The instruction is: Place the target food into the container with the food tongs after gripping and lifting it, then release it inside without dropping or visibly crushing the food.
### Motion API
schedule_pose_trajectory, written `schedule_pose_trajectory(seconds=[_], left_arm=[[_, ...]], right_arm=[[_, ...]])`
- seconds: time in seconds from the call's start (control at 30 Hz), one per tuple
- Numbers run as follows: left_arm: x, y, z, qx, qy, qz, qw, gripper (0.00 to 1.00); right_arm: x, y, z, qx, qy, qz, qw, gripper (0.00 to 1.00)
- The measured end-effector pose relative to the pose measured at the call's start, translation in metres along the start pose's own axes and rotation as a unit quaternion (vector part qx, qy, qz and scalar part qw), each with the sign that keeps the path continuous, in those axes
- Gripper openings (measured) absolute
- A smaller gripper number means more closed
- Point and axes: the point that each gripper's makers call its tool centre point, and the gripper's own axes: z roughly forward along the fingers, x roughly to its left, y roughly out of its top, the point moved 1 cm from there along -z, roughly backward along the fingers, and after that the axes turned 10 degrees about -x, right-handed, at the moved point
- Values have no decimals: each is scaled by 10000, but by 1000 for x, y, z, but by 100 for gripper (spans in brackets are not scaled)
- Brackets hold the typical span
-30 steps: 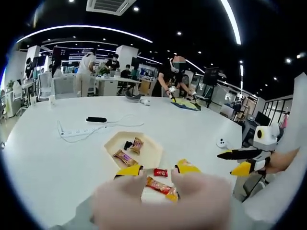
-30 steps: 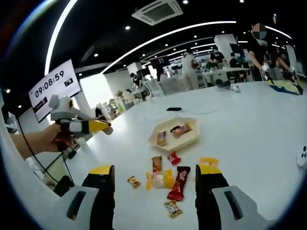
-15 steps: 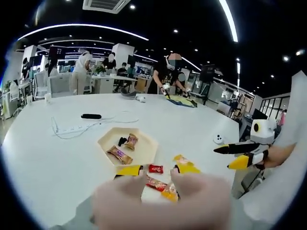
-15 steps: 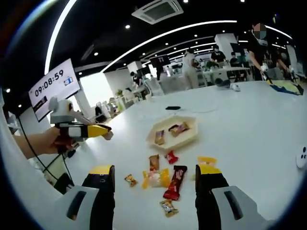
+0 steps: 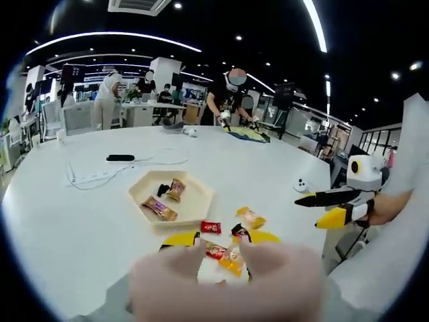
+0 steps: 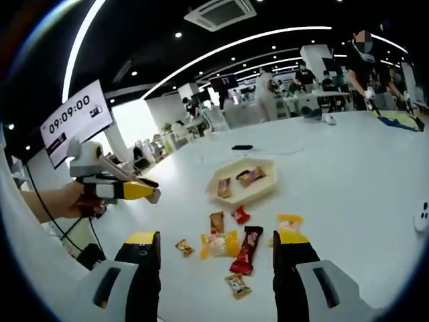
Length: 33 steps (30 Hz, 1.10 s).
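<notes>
right gripper view, tray holding three snacks, six outside

Left gripper view: left gripper bodies are a pale blur hiding the table's near edge and part of the snack pile. Wrapper print on snacks in the tray too small to read. Table cut off at the right in right gripper view.
</notes>
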Motion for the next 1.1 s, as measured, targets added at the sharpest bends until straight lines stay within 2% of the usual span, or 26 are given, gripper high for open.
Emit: schedule_pose_trajectory(seconds=[0.1,0.23,0.27,0.37,0.57,0.8,1.03,1.1], left_arm=[[-2,-6,1,71,-35,87,9999,25],[-9,-13,3,135,-261,309,9991,25],[-12,-18,5,243,-381,391,9982,25],[-12,-26,9,363,-462,544,9968,25],[-11,-35,13,463,-492,599,9959,25],[-11,-49,20,603,-531,617,9949,25],[-8,-69,26,857,-623,998,9894,25],[-8,-70,28,855,-669,1054,9885,25]], right_arm=[[1,-2,-1,-2,1,13,10000,69],[1,-6,-4,26,-23,65,10000,69],[1,-8,-4,48,-20,73,10000,69],[-1,-10,-6,88,-23,40,10000,69],[-7,-3,-9,25,-102,51,9999,69],[-11,-5,-12,68,-128,41,9999,68],[-12,-3,-12,53,-169,17,9998,68],[-13,0,-13,7,-216,35,9998,68]])
